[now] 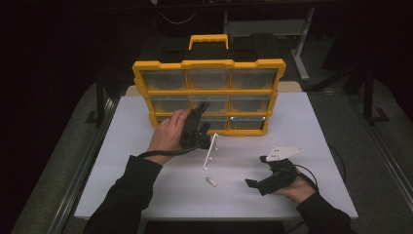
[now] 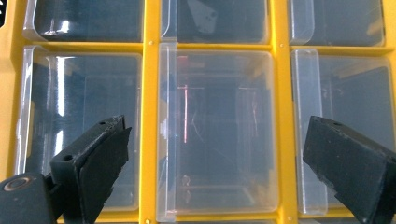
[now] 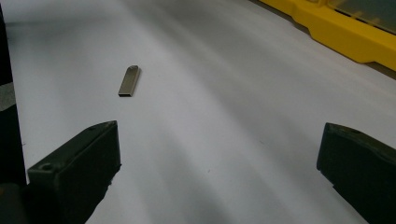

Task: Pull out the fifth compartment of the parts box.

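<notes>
A yellow organizer (image 1: 209, 63) with clear plastic drawers stands upright at the back of the white table (image 1: 146, 195). My left gripper (image 1: 200, 119) is held up against its lower rows. In the left gripper view my left gripper (image 2: 217, 126) is open, its jaws either side of a clear, seemingly empty drawer (image 2: 215, 130) without touching it. A small metal USB stick (image 1: 211, 182) lies flat on the table. My right gripper (image 1: 255, 170) rests low to its right, open. In the right gripper view the USB stick (image 3: 129, 80) lies ahead and left of my open right gripper (image 3: 218, 133).
The organizer's yellow base (image 3: 336, 28) runs along the far right of the right gripper view. A thin white plate (image 1: 210, 151) hangs below the left hand. Dark floor and a black case (image 1: 253, 44) surround the table; bare tabletop lies left and front.
</notes>
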The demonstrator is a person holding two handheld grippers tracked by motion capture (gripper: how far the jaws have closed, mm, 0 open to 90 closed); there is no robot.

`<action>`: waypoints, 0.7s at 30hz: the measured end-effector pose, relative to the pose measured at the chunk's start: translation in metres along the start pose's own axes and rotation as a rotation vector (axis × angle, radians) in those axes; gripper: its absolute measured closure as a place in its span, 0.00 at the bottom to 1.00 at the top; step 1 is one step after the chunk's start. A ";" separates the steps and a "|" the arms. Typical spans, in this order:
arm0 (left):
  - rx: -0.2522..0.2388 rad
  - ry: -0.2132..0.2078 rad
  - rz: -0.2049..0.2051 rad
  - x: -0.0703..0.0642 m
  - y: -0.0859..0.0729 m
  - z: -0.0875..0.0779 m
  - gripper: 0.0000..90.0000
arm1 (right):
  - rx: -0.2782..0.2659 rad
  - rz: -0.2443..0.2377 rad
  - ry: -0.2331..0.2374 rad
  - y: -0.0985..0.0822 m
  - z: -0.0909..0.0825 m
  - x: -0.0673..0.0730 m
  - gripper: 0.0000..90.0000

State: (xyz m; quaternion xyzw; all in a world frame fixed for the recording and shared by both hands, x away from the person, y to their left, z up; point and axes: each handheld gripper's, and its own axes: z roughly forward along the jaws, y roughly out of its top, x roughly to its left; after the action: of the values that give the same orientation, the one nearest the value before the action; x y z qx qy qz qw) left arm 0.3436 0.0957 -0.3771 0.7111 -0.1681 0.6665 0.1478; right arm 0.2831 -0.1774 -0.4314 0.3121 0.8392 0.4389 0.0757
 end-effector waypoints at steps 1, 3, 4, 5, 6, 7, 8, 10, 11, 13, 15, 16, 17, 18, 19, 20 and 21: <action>0.006 0.001 0.005 0.001 0.000 0.000 0.08 | 0.000 0.000 0.000 0.000 0.000 0.000 0.00; 0.009 0.001 0.003 0.001 0.000 0.002 0.08 | 0.000 0.000 0.001 0.000 0.000 0.000 0.00; 0.010 0.004 0.006 0.002 0.000 0.002 0.08 | 0.001 0.001 0.001 0.000 0.000 0.000 0.00; 0.014 0.004 0.006 0.002 0.000 0.002 0.08 | 0.001 0.001 0.001 0.000 0.000 0.000 0.00; 0.014 0.008 0.007 0.003 0.000 0.003 0.10 | 0.001 0.001 0.001 0.000 0.000 0.000 0.00; 0.016 0.009 0.007 0.003 0.000 0.003 0.11 | 0.000 0.001 0.001 0.000 0.000 0.000 0.00; 0.016 0.008 0.007 0.003 0.000 0.003 0.11 | 0.000 0.001 0.001 0.000 0.000 0.000 0.00; 0.020 0.012 0.007 0.004 0.001 0.003 0.13 | 0.000 0.000 0.002 0.000 0.000 0.000 0.00; 0.024 0.012 0.009 0.004 0.001 0.003 0.13 | 0.001 0.000 0.002 0.000 0.000 0.000 0.00; 0.021 0.015 0.000 0.005 0.000 0.004 0.14 | 0.000 0.000 0.002 0.000 0.000 0.000 0.00; 0.027 0.019 -0.006 0.006 0.000 0.005 0.16 | -0.002 -0.003 0.001 0.000 -0.001 0.000 0.00; 0.029 0.022 -0.007 0.006 0.000 0.006 0.16 | -0.003 -0.002 0.002 0.000 -0.001 0.000 0.00; 0.034 0.022 -0.011 0.006 0.000 0.006 0.16 | -0.003 -0.002 0.002 0.000 -0.001 0.000 0.00; 0.036 0.025 -0.013 0.007 0.000 0.006 0.17 | -0.002 -0.003 0.001 0.000 -0.001 0.000 0.00; 0.041 0.027 -0.015 0.007 0.000 0.006 0.17 | -0.002 -0.003 0.001 0.000 -0.001 0.000 0.00; 0.047 0.027 -0.015 0.007 0.000 0.007 0.18 | -0.002 -0.003 0.002 0.000 -0.001 0.000 0.00; 0.049 0.029 -0.014 0.008 0.000 0.007 0.19 | -0.002 -0.002 0.001 0.000 -0.001 0.000 0.00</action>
State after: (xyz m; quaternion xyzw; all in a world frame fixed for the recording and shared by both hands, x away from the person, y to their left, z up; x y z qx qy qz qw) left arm 0.3502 0.0923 -0.3696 0.7061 -0.1447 0.6794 0.1376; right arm 0.2827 -0.1781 -0.4308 0.3108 0.8391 0.4400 0.0759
